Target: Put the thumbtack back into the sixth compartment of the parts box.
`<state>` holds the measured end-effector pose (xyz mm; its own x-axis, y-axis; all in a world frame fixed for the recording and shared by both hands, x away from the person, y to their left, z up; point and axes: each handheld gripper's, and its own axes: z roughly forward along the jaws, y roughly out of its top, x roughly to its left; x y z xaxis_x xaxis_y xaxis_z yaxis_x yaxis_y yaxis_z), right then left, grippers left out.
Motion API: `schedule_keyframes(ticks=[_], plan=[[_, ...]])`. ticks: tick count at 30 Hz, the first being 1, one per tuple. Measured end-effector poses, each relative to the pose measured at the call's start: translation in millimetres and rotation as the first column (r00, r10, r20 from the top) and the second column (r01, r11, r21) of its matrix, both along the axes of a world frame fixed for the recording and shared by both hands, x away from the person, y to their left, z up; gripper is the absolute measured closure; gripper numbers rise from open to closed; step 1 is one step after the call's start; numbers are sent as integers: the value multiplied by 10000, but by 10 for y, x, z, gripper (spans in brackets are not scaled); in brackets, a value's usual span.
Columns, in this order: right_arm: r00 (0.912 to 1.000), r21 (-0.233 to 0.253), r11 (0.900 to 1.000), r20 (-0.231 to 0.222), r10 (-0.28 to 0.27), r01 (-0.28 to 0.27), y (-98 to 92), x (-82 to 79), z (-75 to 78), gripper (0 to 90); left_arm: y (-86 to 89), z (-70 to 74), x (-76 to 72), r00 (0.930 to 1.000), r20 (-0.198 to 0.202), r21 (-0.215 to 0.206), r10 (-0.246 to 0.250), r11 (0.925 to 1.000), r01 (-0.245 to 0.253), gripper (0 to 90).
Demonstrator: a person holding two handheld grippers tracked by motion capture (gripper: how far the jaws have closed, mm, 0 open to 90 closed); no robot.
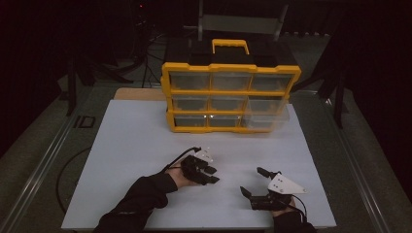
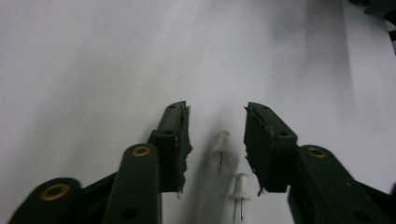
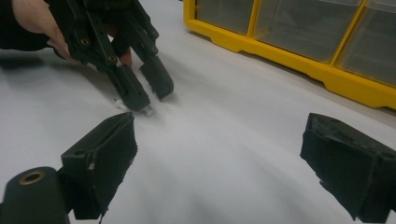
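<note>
Dim room, white board (image 1: pixel 145 145) on the table. Your left gripper (image 2: pixel 217 140) jaws apart, straddling two white pushpins (image 2: pixel 221 145) lying flat. Right gripper (image 1: pixel 252 182) wide apart, empty. Yellow drawer organizer (image 1: pixel 231 97) behind.

Look to twelve o'clock on your white board (image 1: pixel 145 145): a yellow organiser (image 1: pixel 230 97) stands upright there, three rows of three clear drawers, with its handle (image 1: pixel 230 46) sticking up on top. The bottom drawer (image 1: pixel 266 121) at its right end is pulled out toward you. A grey metal stand (image 1: pixel 240 23) sits behind the organiser.
</note>
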<state>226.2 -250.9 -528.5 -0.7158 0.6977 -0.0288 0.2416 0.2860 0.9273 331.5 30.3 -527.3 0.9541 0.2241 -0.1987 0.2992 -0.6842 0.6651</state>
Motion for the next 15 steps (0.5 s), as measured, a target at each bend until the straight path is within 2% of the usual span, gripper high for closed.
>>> schedule_keyframes(ticks=[9,15], plan=[[10000,-1,10000,2,5,-5,-1,-1,2,100,-34,-7,9,9995,-35,398,-312,9987,313,755],[10000,9,10000,-5,-5,5,-1,-1,2,100,-46,0,0,9992,-108,566,-382,9976,388,785]])
